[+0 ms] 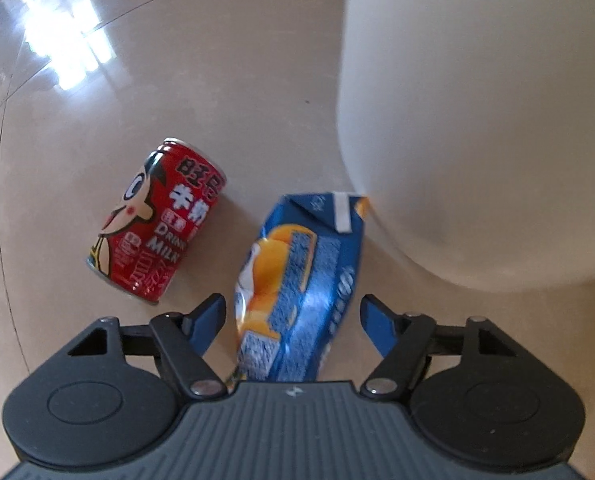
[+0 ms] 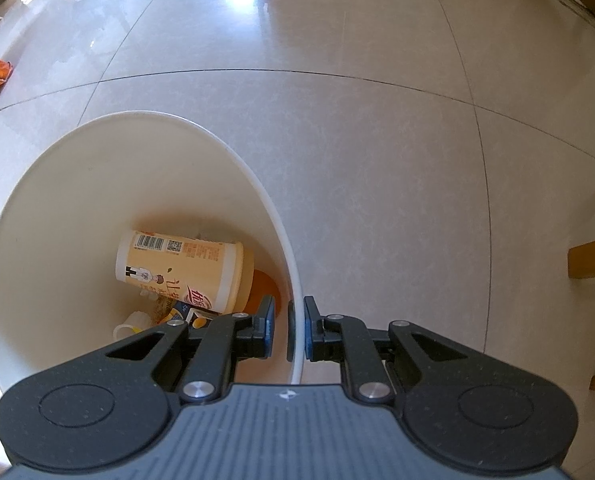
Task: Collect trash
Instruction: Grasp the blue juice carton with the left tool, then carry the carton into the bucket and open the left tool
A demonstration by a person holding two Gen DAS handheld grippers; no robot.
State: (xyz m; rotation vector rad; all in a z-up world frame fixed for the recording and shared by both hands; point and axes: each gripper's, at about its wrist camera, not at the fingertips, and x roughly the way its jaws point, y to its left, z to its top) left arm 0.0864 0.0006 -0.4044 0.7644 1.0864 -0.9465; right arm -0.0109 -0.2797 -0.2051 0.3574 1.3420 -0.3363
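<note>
Left tongs (image 1: 292,322) straddle blue carton (image 1: 297,300) on floor, jaws wide, pads not touching; carton's long axis toward 12 o'clock. Right tongs (image 2: 288,330) nearly closed, pinching bin (image 2: 233,160) rim.

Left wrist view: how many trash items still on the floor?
2. A red milk drink can lies on its side, left. A blue drink carton lies flat right of it, between the open jaws, its far end by the white bin. Others may lie outside this view.
</note>
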